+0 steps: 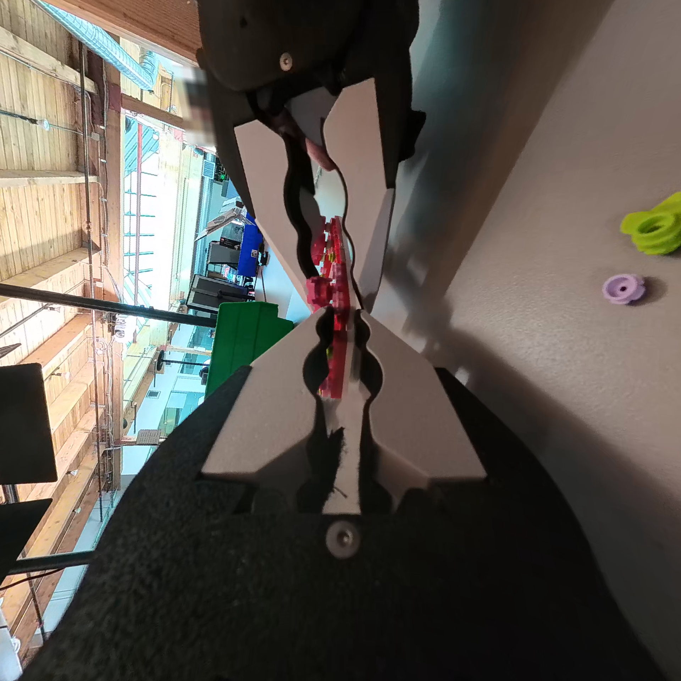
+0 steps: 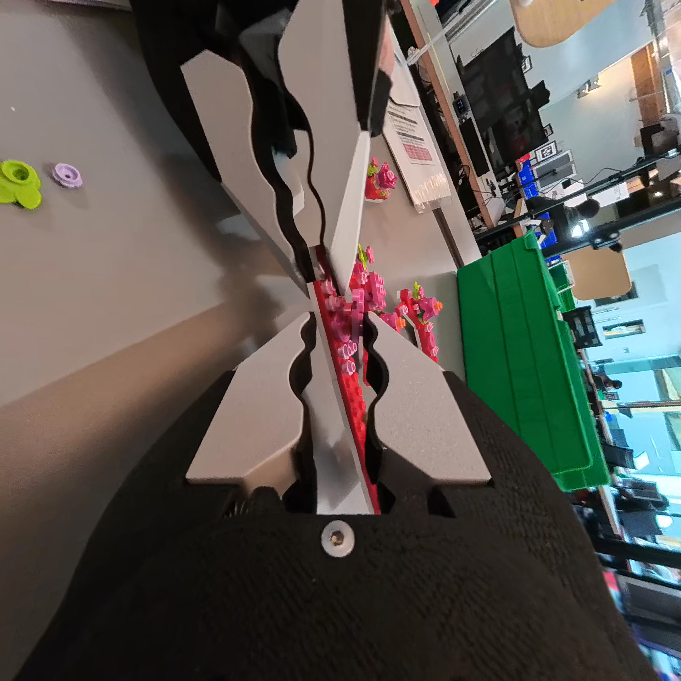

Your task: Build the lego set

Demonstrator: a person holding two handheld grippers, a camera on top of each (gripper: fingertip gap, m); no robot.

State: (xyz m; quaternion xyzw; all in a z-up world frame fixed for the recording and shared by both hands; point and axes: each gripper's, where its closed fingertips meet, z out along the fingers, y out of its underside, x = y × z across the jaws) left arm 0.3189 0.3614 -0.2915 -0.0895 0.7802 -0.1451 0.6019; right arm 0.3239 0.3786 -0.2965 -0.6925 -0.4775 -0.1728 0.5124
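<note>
Both tools grip the red plate (image 2: 341, 353) edge-on above the worktop (image 2: 110, 276): right tool (image 2: 341, 322) clamped on one end, left tool (image 1: 341, 313) on the other. Likely pressing flowers on; next, steady release.

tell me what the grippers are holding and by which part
Both hold the red lego plate edge-on: the right gripper at its bare end, the left gripper at the opposite, flower-covered end.

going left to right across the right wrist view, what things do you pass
lime green flower piece → lilac round piece → red lego plate gripped between the grippers → small red and pink flower build → green bin
</note>
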